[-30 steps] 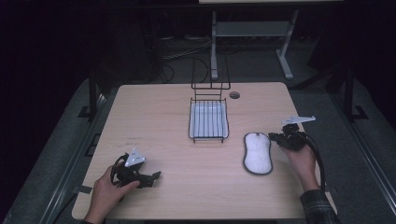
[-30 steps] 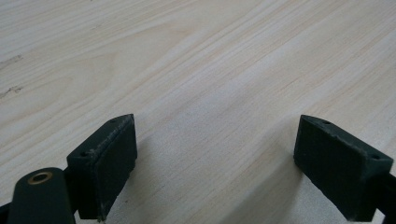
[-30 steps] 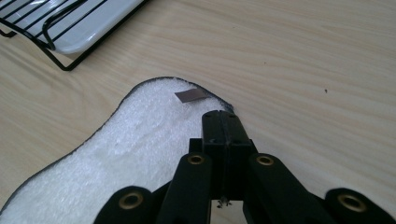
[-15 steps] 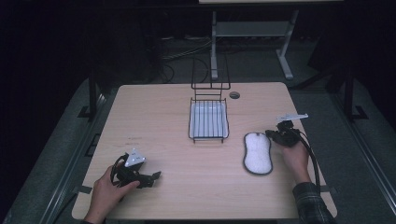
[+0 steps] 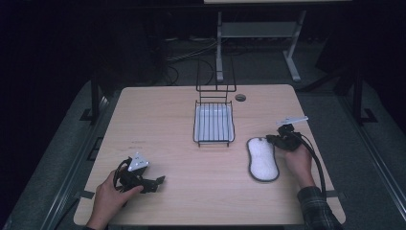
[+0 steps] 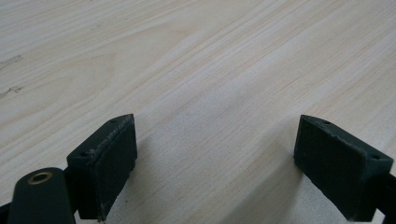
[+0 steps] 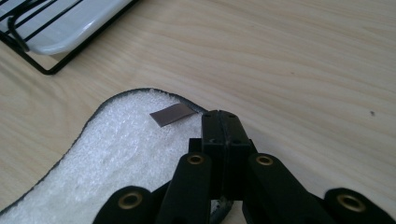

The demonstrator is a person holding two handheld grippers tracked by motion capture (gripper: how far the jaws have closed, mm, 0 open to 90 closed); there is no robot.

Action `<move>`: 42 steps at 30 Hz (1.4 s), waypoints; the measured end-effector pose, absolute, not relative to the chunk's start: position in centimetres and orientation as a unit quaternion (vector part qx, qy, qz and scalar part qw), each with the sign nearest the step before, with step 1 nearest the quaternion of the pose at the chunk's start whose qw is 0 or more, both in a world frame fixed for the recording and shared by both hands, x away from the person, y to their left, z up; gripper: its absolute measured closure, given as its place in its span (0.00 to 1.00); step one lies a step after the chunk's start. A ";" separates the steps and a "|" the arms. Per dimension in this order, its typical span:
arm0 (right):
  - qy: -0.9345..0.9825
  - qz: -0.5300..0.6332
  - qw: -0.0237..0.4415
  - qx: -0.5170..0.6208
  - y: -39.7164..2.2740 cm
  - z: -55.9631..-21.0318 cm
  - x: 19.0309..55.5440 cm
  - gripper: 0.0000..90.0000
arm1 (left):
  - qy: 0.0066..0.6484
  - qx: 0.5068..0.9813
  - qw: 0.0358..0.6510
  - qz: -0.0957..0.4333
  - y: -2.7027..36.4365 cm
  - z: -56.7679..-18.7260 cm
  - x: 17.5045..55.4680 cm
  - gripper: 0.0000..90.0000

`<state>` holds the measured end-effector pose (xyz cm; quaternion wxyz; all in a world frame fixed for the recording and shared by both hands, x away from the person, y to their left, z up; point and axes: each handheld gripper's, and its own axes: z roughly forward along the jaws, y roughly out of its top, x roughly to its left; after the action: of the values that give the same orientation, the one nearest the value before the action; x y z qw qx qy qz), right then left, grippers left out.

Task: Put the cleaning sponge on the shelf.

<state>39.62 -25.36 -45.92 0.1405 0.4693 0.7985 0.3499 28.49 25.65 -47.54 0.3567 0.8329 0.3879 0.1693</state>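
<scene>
While the right gripper point(image 5: 276, 139) sits at the centre right of the high view, its jaws are pressed fully together with nothing between them, and their tips hang just over the upper right edge of the white mat point(image 5: 262, 159). Seen from the right gripper view, the closed gripper point(image 7: 220, 120) rises from the bottom centre, and the mat point(image 7: 116, 158) spreads to its left and lower left, its fluffy surface edged in dark trim. On the mat's top edge lies a small brown tag point(image 7: 171, 114), just left of the jaw tips; whether the tips touch the mat I cannot tell. At the upper left of that view shows a corner of the wire rack point(image 7: 49, 70) with a white tray point(image 7: 74, 28) in it, apart from the mat.

Toward the lower left of the high view, the left gripper point(image 5: 155, 183) rests low on the table point(image 5: 158, 124), well apart from the mat. Its own view shows the gripper point(image 6: 215, 163) with jaws spread wide over bare wood, holding nothing.
</scene>
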 end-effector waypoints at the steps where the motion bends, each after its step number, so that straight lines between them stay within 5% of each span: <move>1: 0.803 0.350 0.139 0.463 -24.9 -45.9 39.6 1.00 | 0.388 0.833 0.357 0.169 25.6 -47.5 28.5 0.14; 28: 0.840 0.350 0.114 0.399 -20.2 -45.3 38.6 1.00 | 0.388 0.833 0.357 0.169 25.6 -47.5 28.5 0.14; 42: 0.831 0.364 0.122 0.403 -23.1 -43.2 32.8 1.00 | 0.388 0.833 0.357 0.169 25.7 -47.5 28.5 0.14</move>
<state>32.75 -23.08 -43.23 0.1223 0.4030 0.8308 0.3640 28.49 25.65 -47.54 0.3567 0.8330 0.3876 0.1692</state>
